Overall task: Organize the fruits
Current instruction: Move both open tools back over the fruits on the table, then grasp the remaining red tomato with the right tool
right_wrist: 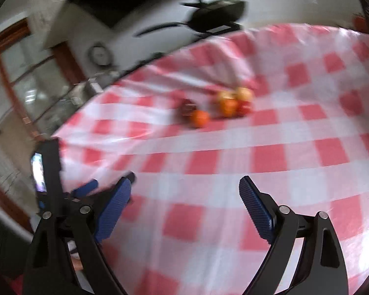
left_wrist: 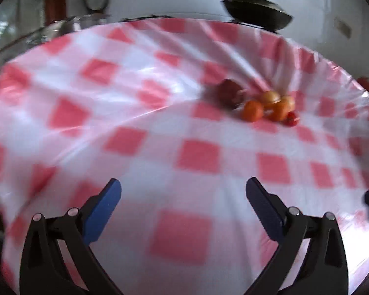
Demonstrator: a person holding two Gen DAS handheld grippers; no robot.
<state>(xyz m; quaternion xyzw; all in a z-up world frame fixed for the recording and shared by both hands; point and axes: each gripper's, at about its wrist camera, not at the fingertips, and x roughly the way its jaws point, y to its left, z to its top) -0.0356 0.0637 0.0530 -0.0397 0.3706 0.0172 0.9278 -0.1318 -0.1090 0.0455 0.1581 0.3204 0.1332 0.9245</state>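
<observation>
Reaching for the fruit is the step in hand, judged from how both tools sit above bare cloth with nothing taken yet. The left gripper (left_wrist: pixel 183 189) has its blue-padded jaws spread wide and empty, and the right gripper (right_wrist: pixel 185 188) likewise stands wide apart with nothing between its ribbed pads.

The fruits lie in one loose cluster on the far side of the desk, on the glossy red-and-white checked plastic tablecloth (left_wrist: pixel 135 78), well apart from both grippers. In the left wrist view the cluster sits far right: a dark red round fruit (left_wrist: pixel 230 93) at its left, a round orange fruit (left_wrist: pixel 252 111) just near of it, pale yellow-red fruits (left_wrist: pixel 270 97) behind, and a small bright red fruit (left_wrist: pixel 291 118) at the right end. Several seem to touch, though blur hides the exact contacts.

Doing this well probably means slowing first, since both views are smeared. Taking an outer piece, such as the round orange fruit (right_wrist: pixel 199 118) nearest the grippers, should avoid nudging its neighbours; round fruit on slick, wrinkled plastic may roll. Straddle it fully before closing, and keep the two tools apart. A black lidded frying pan (left_wrist: pixel 255 7) beyond the far edge needs no attention
</observation>
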